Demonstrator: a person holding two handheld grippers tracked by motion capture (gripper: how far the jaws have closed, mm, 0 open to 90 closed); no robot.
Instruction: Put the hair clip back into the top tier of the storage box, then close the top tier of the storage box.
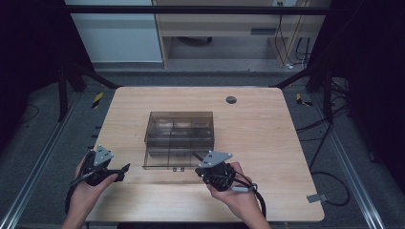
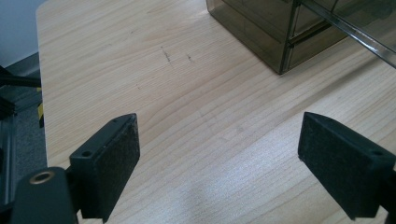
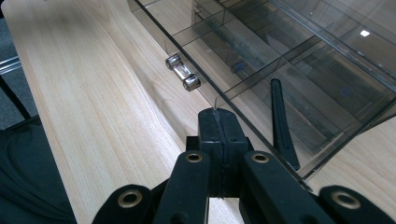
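Smoky acrylic drawer box (image 1: 179,128) mid-table, bottom drawer (image 1: 170,160) out; right gripper (image 3: 218,122) pressed together just beside its front wall, left gripper (image 2: 219,140) spread, well apart.

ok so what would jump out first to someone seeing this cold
The smoky clear drawer box in the middle of the wooden table, its lower drawer pulled out toward the person. Next, the right gripper at that drawer's front right corner, fingers shut beside a black stick lying in the drawer. The left gripper waits open over bare wood at the left.
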